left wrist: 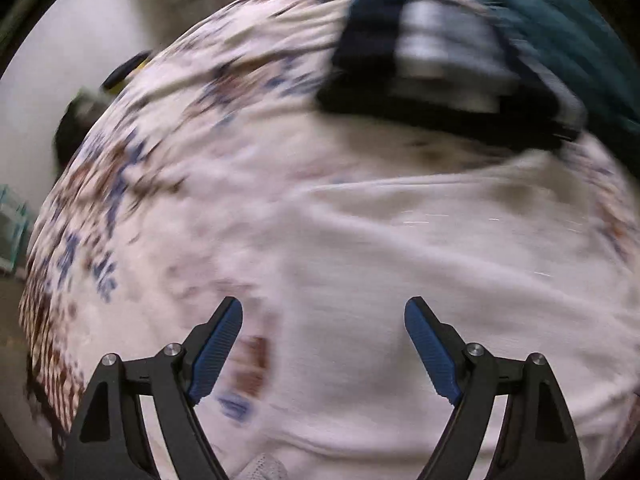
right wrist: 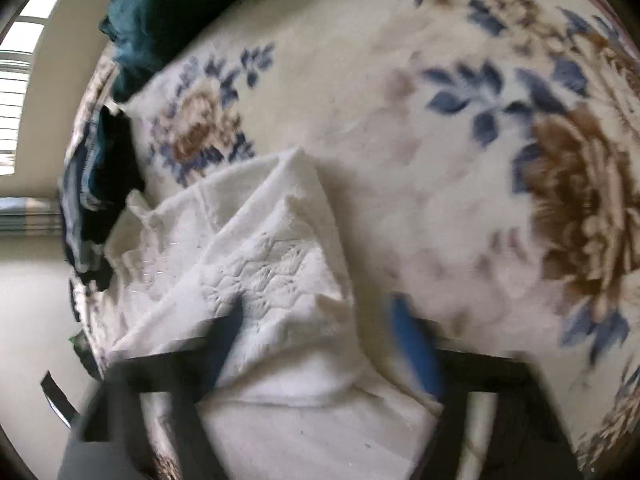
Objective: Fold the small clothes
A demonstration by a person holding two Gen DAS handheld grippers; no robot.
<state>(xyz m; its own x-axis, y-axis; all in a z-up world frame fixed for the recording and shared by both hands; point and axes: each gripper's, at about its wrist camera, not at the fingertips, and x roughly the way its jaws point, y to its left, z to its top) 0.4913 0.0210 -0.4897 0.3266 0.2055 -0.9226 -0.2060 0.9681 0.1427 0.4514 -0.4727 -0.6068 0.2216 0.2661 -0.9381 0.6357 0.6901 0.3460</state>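
A small white garment [left wrist: 400,264] lies spread on a floral blanket [left wrist: 168,128]. My left gripper [left wrist: 323,316] is open just above the garment's near part, holding nothing. In the right wrist view the same white garment [right wrist: 280,272], with a knitted lace pattern, lies crumpled and partly folded over itself. My right gripper [right wrist: 316,320] is open, its jaws standing either side of a raised fold of the garment. The view is blurred, so I cannot tell whether the fingers touch the cloth.
A folded dark navy and grey striped piece [left wrist: 436,68] lies at the far side of the blanket, also in the right wrist view [right wrist: 100,184]. A teal cloth [left wrist: 560,32] lies beside it [right wrist: 168,12]. The floral blanket [right wrist: 500,140] stretches to the right. A wall and window [right wrist: 16,80] are at left.
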